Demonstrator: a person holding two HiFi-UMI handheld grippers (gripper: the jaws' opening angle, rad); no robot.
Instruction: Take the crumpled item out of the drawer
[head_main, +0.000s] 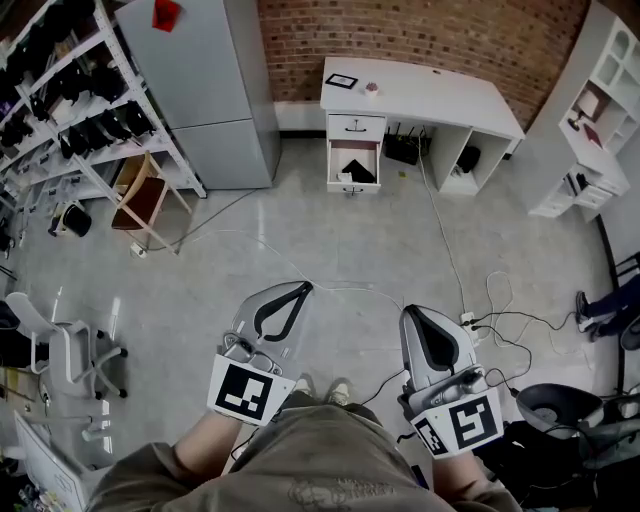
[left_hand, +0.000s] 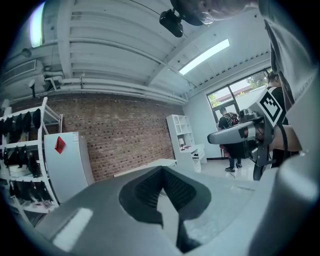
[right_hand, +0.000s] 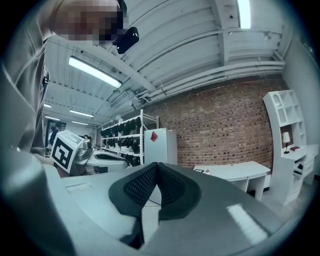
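While you stand this far back, only the head view shows the dark crumpled item. It lies in the open drawer of the white desk, far ahead of your 2 sets of jaws. The left gripper and the right gripper are both clenched tip to tip, with nothing between them.

The item is too small here to tell its material, but it looks soft and light, so it should give under the pads. Pinch a raised fold near its middle rather than an edge, and expect it to unfurl or catch on the drawer front as it lifts.

The left gripper view shows closed pads and the desk top just beyond the tips, but no drawer. The right gripper view shows the same closed pads, with the desk ahead and to the right of the tips and its drawer out of sight.
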